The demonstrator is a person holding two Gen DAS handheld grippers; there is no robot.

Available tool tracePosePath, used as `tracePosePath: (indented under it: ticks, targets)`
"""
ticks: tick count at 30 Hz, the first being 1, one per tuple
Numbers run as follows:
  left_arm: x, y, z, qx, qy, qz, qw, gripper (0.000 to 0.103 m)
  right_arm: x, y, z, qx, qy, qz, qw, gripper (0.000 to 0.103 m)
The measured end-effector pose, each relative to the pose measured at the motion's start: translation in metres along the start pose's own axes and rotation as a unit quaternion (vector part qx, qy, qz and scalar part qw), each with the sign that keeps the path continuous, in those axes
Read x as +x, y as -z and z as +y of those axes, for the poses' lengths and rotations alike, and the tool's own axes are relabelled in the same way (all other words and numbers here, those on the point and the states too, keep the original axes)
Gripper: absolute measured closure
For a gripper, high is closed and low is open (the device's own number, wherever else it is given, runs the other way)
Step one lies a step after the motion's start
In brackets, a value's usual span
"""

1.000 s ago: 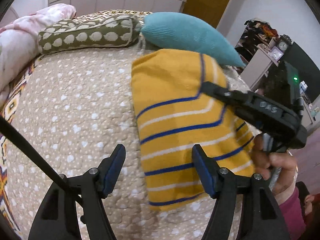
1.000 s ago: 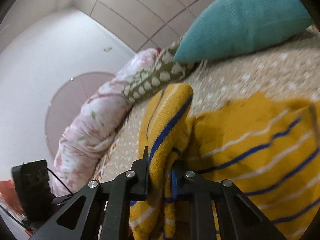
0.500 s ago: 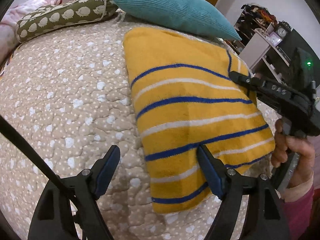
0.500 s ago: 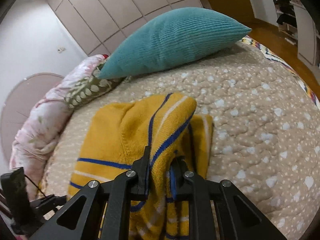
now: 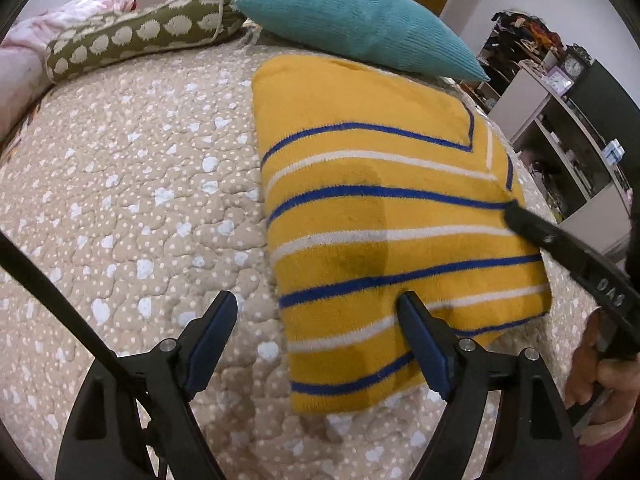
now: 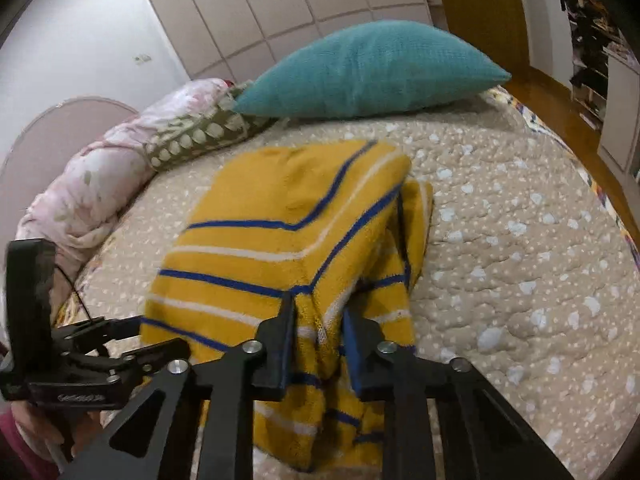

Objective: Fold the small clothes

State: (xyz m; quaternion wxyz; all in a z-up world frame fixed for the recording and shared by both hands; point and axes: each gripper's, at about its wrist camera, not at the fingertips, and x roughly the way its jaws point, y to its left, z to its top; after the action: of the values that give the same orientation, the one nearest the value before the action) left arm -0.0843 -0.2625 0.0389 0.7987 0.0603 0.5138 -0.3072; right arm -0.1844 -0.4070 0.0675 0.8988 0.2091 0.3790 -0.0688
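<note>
Yellow striped garment is lying partly folded on the quilt; right gripper is clamping its raised edge, left gripper is hovering with jaws just widened, empty; folding seems unfinished.

Open quilted bed is seen left of the yellow striped garment, with nothing lying on it. The far edge is closed off by a teal cushion, touching or just beside the garment's far edge, and a green patterned bolster; a pink bundle blocks the far-left corner. Right of the garment, bare quilt is left free up to the bed's edge.
</note>
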Motion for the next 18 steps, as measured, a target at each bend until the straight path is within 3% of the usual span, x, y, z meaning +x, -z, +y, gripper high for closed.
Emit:
tracePosePath:
  ticks: [4, 8, 10, 12, 15, 18]
  targets:
    - [-0.002, 0.003, -0.007, 0.016, -0.012, -0.009, 0.9998, 0.02, -0.029, 0.006, -0.01, 0.005, 0.0, -0.021, 1.0, 0.091]
    - [0.001, 0.003, -0.004, 0.008, -0.015, -0.005, 0.9998, 0.02, -0.007, 0.017, -0.014, 0.007, 0.032, 0.013, 0.999, 0.09]
    - [0.0, 0.002, -0.003, 0.005, -0.018, -0.007, 0.9998, 0.02, -0.015, 0.016, -0.014, 0.02, 0.025, 0.0, 0.999, 0.081]
    - [0.0, 0.001, -0.001, 0.003, -0.018, -0.009, 0.9998, 0.02, -0.026, 0.014, -0.015, 0.034, 0.023, -0.018, 0.999, 0.057]
    - [0.0, 0.0, 0.0, -0.002, -0.017, -0.01, 0.9998, 0.02, -0.032, 0.009, -0.011, 0.034, 0.032, -0.036, 0.998, 0.04]
    - [0.0, 0.0, 0.0, -0.001, -0.019, -0.011, 0.9998, 0.02, -0.021, 0.005, -0.011, 0.045, 0.038, -0.029, 0.998, 0.037]
